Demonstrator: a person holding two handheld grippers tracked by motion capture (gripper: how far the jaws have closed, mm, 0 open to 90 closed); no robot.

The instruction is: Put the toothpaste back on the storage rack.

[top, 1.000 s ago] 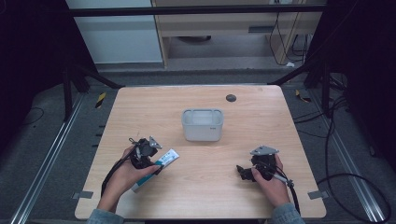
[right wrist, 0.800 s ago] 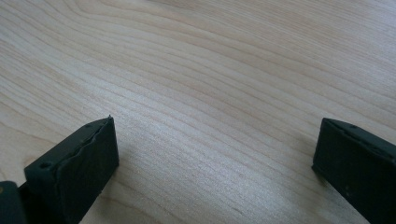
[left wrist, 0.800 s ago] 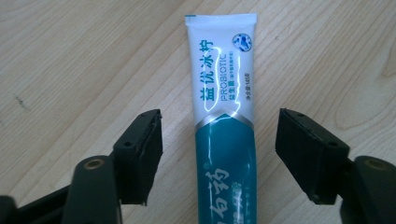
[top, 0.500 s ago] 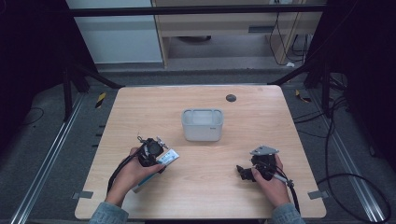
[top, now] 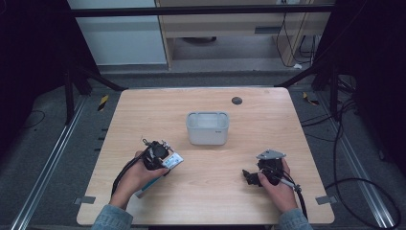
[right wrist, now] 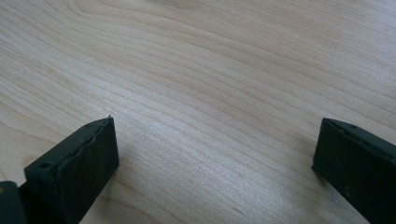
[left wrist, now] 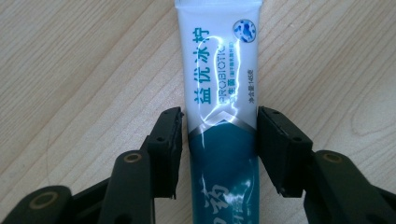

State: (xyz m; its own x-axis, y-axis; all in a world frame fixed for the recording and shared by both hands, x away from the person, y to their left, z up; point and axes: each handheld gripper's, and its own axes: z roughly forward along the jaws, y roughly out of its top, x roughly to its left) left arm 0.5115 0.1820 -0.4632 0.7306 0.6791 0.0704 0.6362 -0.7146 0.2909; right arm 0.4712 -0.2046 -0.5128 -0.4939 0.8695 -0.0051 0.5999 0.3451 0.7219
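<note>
Both hands (top: 136,175) low, grippers (top: 249,176) tableward

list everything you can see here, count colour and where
table: 1, light wood, centre of the high view
container: 1, pale grey, open top, middle of table
tube: 1, white and teal with blue print, flat on table near left front, between the left fingers
round mark: 1, dark, far side of table
left gripper: 1, black, straddling the tube, small gaps at both sides
right gripper: 1, black, open over bare wood at right front
hands: 2, holding the grippers
</note>
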